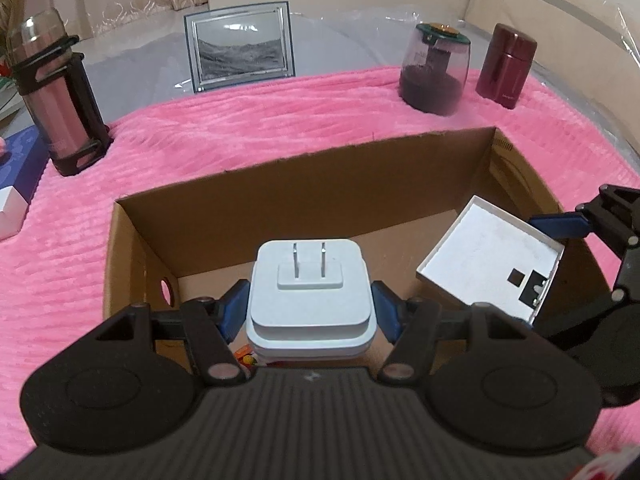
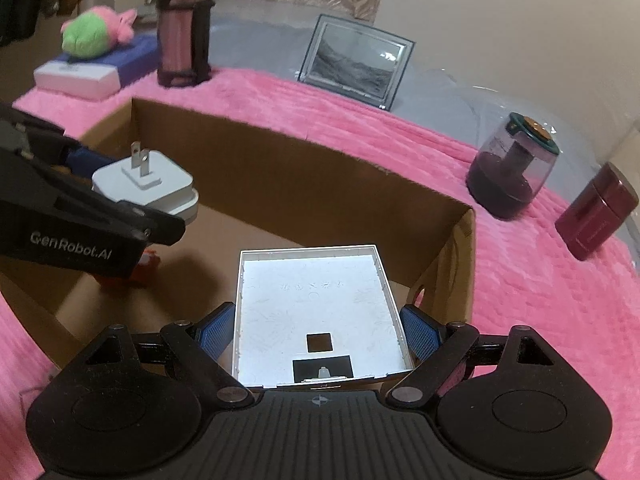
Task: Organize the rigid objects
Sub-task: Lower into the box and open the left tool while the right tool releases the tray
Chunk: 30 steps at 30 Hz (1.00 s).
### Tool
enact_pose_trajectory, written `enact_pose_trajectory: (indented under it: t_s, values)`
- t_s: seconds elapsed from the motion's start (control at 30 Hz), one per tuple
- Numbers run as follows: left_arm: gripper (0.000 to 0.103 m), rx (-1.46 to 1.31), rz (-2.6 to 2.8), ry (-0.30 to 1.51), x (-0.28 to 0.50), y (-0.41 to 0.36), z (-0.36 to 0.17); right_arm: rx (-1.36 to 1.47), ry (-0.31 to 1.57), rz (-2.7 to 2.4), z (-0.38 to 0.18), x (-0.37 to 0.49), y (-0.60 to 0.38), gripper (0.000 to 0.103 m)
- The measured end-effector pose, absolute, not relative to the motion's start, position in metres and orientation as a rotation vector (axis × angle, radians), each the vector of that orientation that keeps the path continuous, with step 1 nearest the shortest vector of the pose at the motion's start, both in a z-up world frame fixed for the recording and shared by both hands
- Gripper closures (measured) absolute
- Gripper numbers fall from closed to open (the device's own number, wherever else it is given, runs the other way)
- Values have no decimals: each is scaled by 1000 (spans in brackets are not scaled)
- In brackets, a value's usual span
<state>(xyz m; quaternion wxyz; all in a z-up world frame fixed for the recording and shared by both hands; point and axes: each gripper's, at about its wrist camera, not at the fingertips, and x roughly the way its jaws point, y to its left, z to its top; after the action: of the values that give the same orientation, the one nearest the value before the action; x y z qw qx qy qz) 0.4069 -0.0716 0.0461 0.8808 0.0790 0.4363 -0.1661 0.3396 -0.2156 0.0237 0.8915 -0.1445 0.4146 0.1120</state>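
Left gripper [image 1: 310, 306] around charger [image 1: 310, 292]

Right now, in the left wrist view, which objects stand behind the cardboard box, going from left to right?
Pink flask → picture frame → dark transparent jar → maroon canister.

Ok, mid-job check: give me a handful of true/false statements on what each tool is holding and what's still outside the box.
1. The left tool grips the white plug adapter over the cardboard box. True.
2. The adapter's prongs are folded flat. False: both prongs stick out.
3. The right tool holds the shallow white tray by its two sides. True.
4. The picture frame lies inside the box. False: it stands beyond the box, at the far edge of the pink blanket.
5. The maroon canister is in the box. False: it stands on the blanket.
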Motion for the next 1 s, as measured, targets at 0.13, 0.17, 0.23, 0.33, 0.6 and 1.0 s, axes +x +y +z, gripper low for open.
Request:
enact_pose_trajectory:
  t_s: [0.13,0.17,0.23,0.33,0.6,1.0]
  values:
    - [43,181,-341,924,412,-76,37,-370,867,234,13,344,-211,19]
    - [43,183,-342,929,413,-77,34,-390,867,237,10,345,-210,19]
    - [43,184,-344,938,415,-79,29,-421,869,244,5,346,-207,19]
    - [43,188,-349,949,419,-82,22,-450,875,254,0,346,-204,19]
    - [43,191,-354,997,430,-84,7,-500,907,275,-9,353,-198,19]
    - [43,170,-372,1086,445,-85,-2,-578,982,317,-16,366,-191,19]
